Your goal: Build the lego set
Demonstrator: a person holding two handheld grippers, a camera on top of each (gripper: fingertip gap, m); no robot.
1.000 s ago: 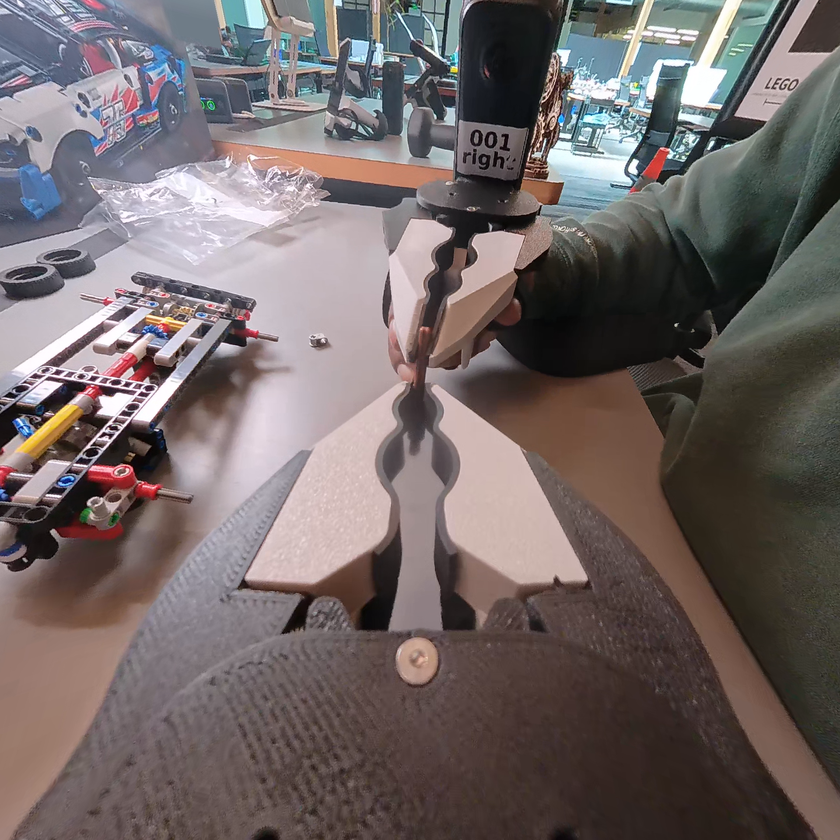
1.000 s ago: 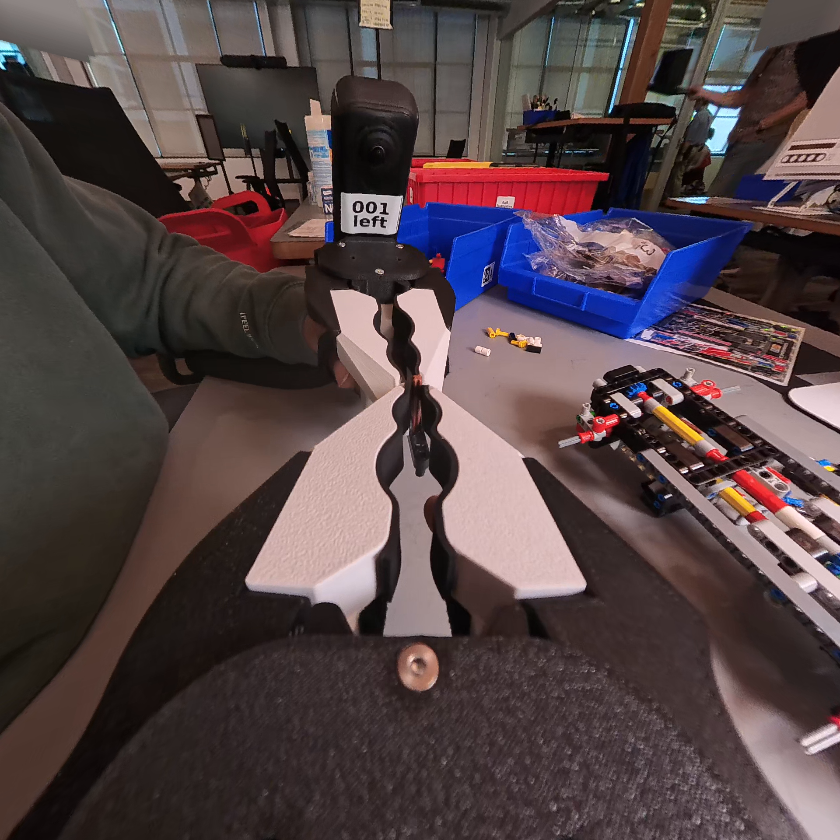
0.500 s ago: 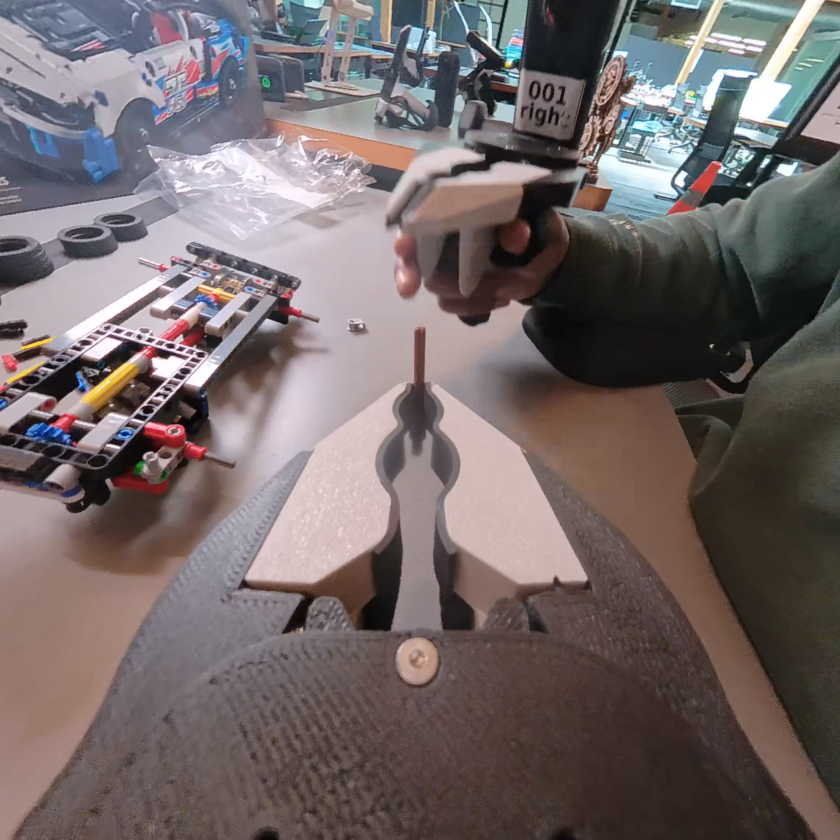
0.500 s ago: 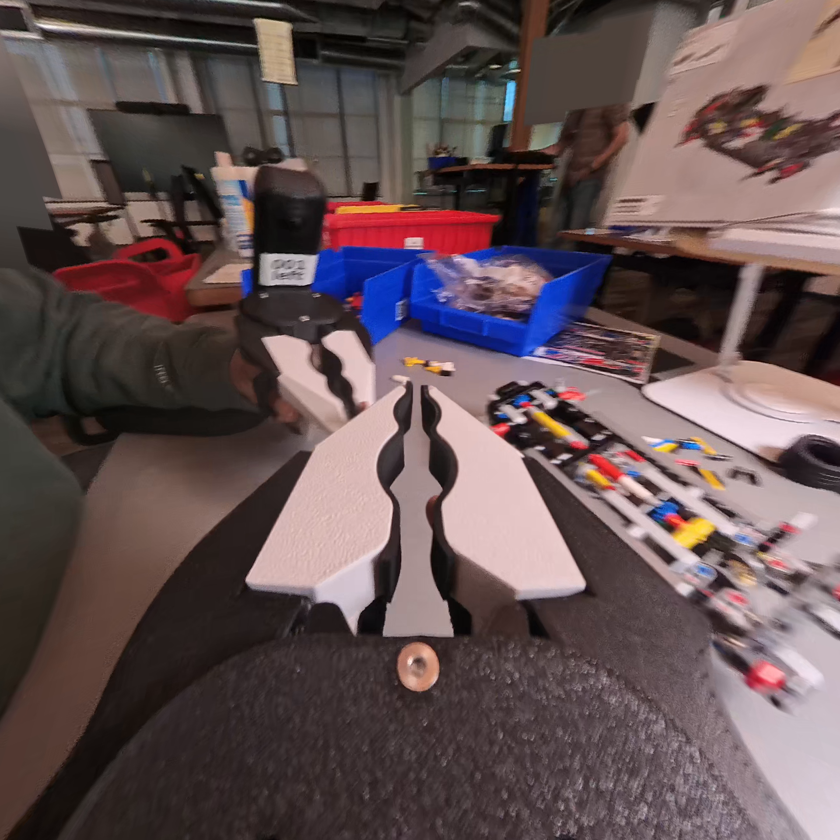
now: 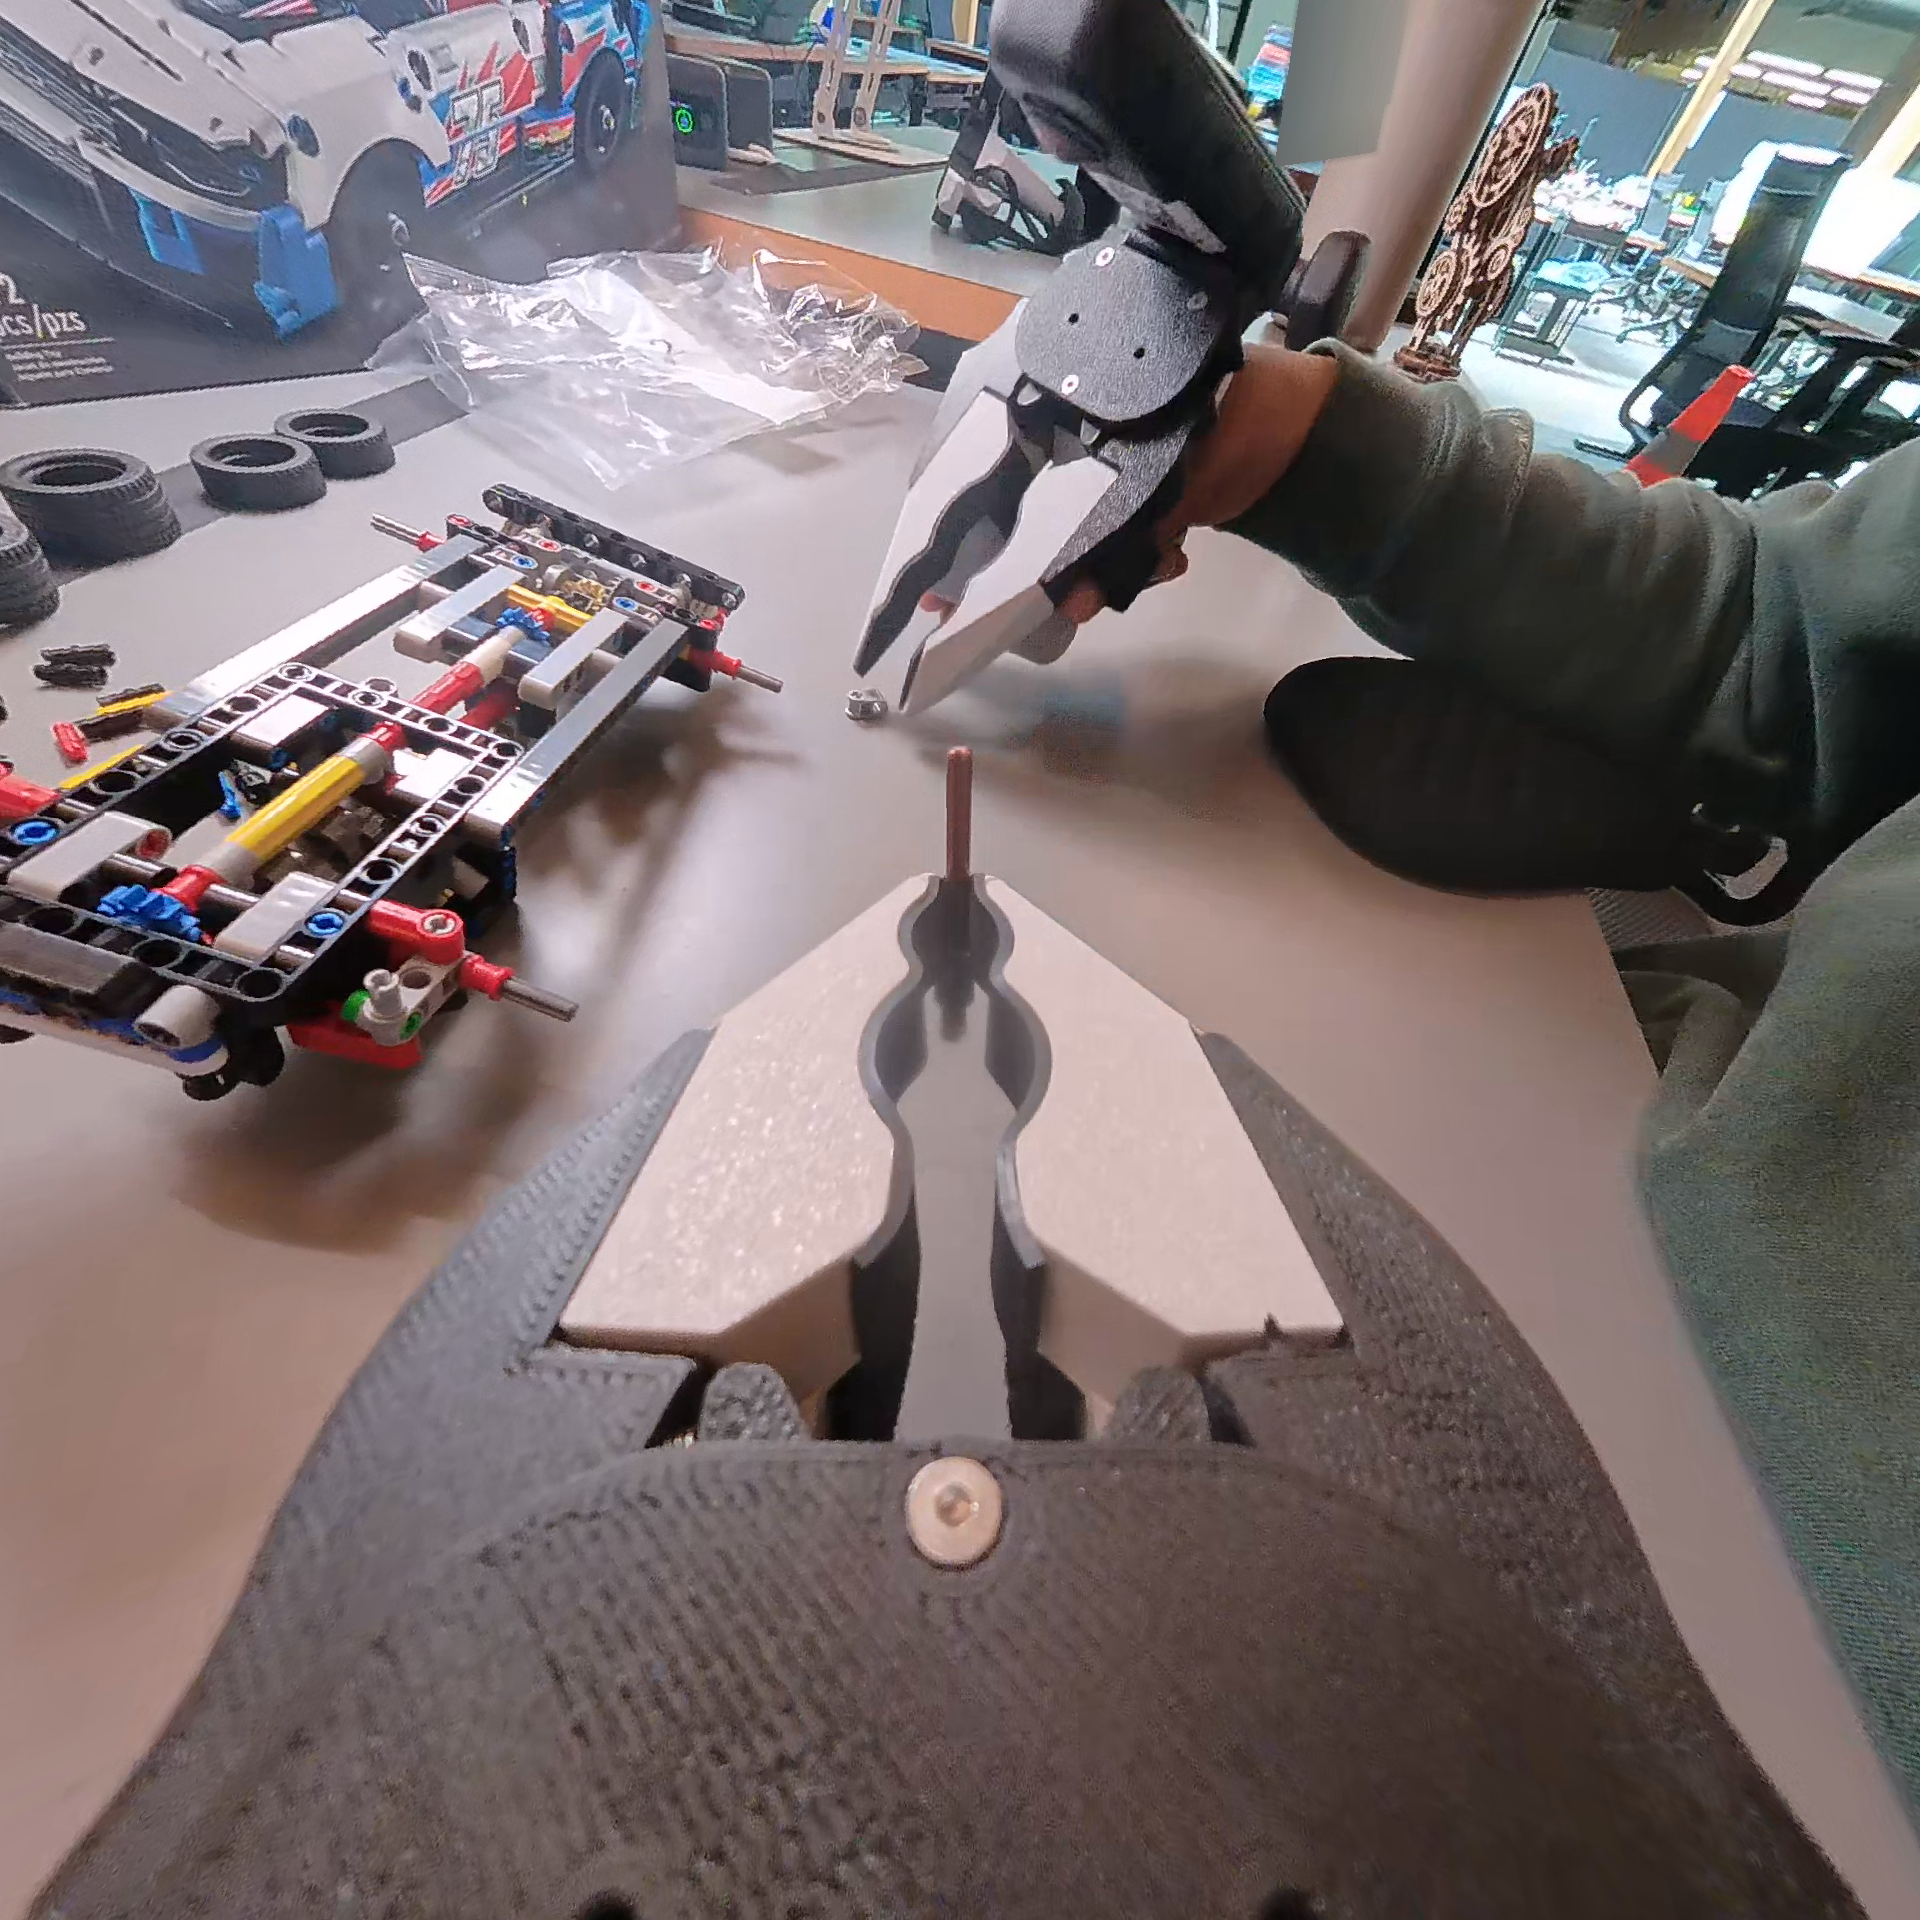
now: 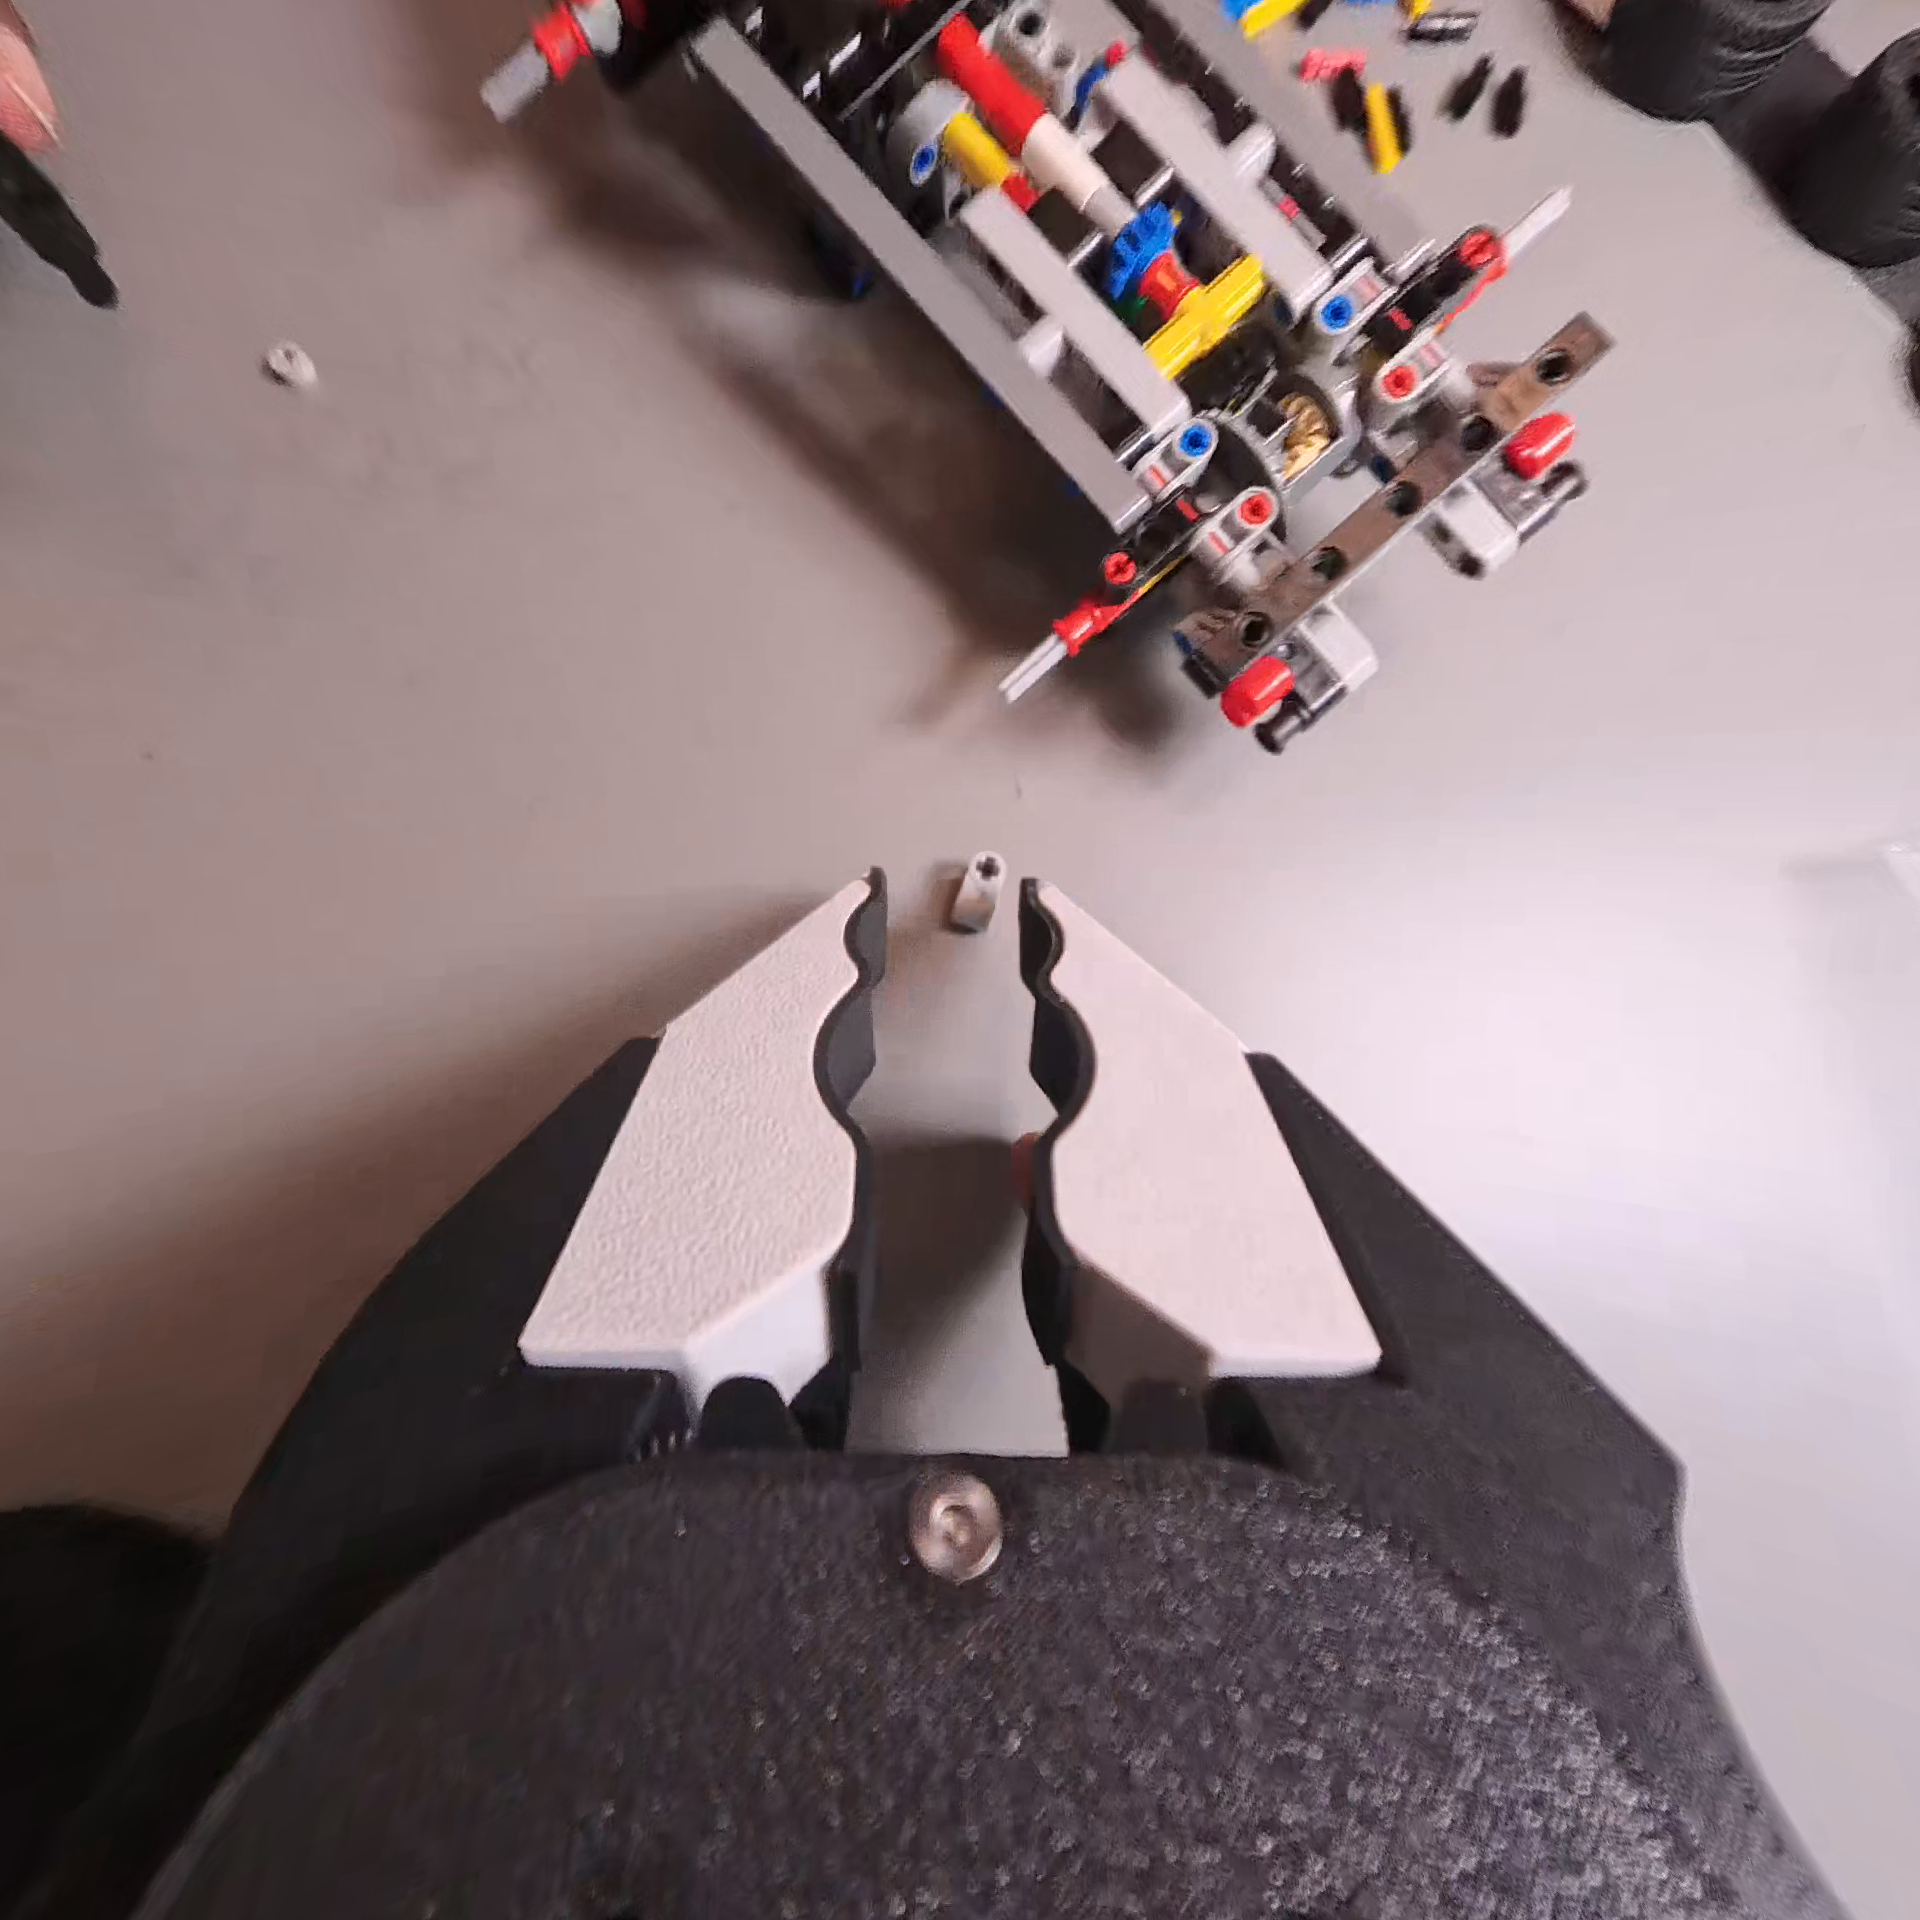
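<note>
My left gripper [image 5: 954, 885] is shut on a thin brown axle [image 5: 956, 810] that sticks out past its tips, above the grey table. My right gripper [image 6: 949, 896] is open and points down at the table, with a small light-grey bush [image 6: 977, 889] lying between its fingertips. In the left wrist view the right gripper [image 5: 896, 675] hovers just beside that bush [image 5: 864, 703]. The part-built car chassis [image 5: 312, 769] lies to the left; it also shows in the right wrist view [image 6: 1195, 312].
Black tyres [image 5: 94, 499], a crumpled clear bag [image 5: 665, 353] and the set's box [image 5: 260, 156] stand behind the chassis. Small loose pieces [image 6: 1382, 104] lie beside it. A second small grey piece [image 6: 291, 364] lies on the table. A green sleeve [image 5: 1558, 644] rests at the right. The grippers' ends are close to 15 cm from one another.
My right gripper has left the axle held in the left gripper, swung down to the table and opened around the grey bush. My left gripper still holds the axle.
</note>
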